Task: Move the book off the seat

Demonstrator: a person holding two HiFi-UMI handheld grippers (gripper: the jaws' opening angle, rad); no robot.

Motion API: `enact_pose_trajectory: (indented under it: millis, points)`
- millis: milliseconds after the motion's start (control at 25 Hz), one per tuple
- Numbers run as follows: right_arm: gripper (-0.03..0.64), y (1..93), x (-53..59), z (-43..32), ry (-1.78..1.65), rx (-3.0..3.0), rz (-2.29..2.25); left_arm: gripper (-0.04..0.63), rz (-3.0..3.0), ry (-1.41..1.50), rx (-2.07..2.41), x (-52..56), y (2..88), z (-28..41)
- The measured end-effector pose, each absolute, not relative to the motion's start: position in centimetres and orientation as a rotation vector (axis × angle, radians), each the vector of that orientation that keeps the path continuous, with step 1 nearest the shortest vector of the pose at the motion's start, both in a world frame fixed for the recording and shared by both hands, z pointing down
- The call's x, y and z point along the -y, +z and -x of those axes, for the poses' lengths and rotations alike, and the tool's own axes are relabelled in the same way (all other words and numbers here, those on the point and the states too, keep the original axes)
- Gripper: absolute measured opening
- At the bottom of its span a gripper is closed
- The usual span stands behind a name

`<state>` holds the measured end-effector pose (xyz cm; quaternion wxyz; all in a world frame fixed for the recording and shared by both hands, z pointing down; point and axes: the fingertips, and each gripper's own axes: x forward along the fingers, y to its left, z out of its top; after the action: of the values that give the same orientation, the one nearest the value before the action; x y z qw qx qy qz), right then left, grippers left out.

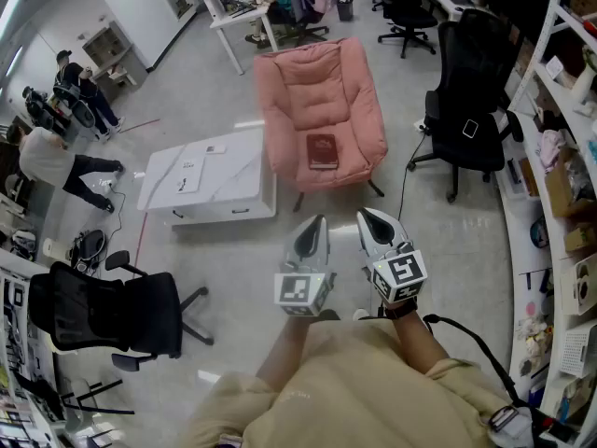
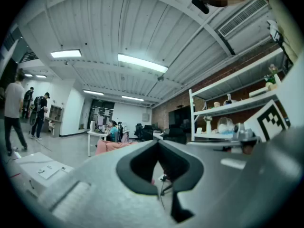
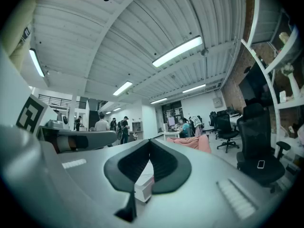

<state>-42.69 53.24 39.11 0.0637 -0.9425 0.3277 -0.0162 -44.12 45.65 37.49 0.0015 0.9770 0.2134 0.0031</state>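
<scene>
A dark red book (image 1: 322,150) lies flat on the seat of a pink armchair (image 1: 319,110) in the head view. My left gripper (image 1: 316,220) and right gripper (image 1: 366,215) hang side by side over the floor, well short of the chair. Both are shut with nothing between the jaws. In the left gripper view the shut gripper (image 2: 157,141) points level across the room, with the pink armchair (image 2: 110,146) just left of its tip. In the right gripper view the shut gripper (image 3: 149,140) also points level, the armchair (image 3: 194,143) to its right. The book is hidden in both gripper views.
A low white table (image 1: 210,175) stands left of the armchair. Black office chairs stand at the right (image 1: 471,110) and near left (image 1: 107,311). Shelves (image 1: 560,157) line the right wall. Several people (image 1: 56,161) stand at the far left, and desks (image 1: 252,3) fill the back.
</scene>
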Motion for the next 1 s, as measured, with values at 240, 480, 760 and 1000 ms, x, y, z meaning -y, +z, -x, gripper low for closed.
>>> enact_pose_trajectory:
  millis: [240,480,760,1000]
  points:
    - [0.005,40.6,-56.0,41.7,-0.111,-0.955,2.81,-0.002,-3.018,0.106,-0.69,-48.3,39.5,42.8]
    - [0.006,42.0,-59.2,39.2,-0.151,-0.856,2.756,-0.002,-3.032,0.131,-0.777,-51.3,40.3,40.6]
    - [0.006,44.6,-59.9,34.4,-0.229,-0.822,2.734,-0.001,-3.009,0.154,-0.793,-51.3,41.3,35.8]
    - [0.006,46.1,-58.1,28.1,-0.315,-0.869,2.75,-0.001,-2.916,0.114,-0.827,-50.9,41.7,29.0]
